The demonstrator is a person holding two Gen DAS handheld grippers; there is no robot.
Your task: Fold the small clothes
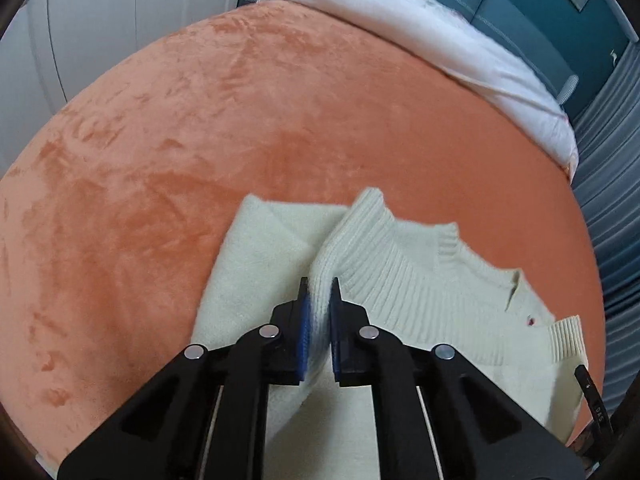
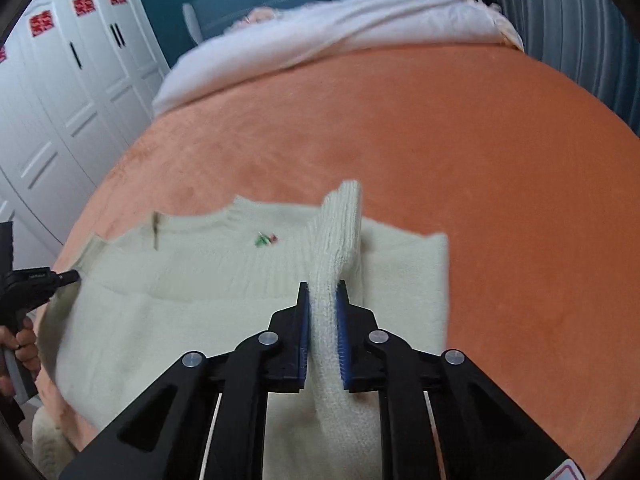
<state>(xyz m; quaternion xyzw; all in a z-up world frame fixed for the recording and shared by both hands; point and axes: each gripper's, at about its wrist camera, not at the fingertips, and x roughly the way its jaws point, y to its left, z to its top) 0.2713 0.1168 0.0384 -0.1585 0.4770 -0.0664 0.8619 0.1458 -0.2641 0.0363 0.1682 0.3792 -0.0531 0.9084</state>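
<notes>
The cream knit sweater [image 1: 420, 280] was spread on the orange bed blanket [image 1: 240, 140], its ribbed folds clamped by the left gripper [image 1: 320, 292] and the right gripper [image 2: 322, 296].

The sweater [image 1: 420, 280] lies on the blanket [image 1: 200, 160] that covers the bed, near the close edge. Behind the blanket, at the far end of the bed, lies a bunched sheet [image 2: 320, 36]. The left gripper [image 1: 319, 292] pinches a raised fold at one side of the sweater. The right gripper [image 2: 323, 296] pinches a raised fold at the other side. Cupboards [image 2: 60, 100] stand left of the bed.
</notes>
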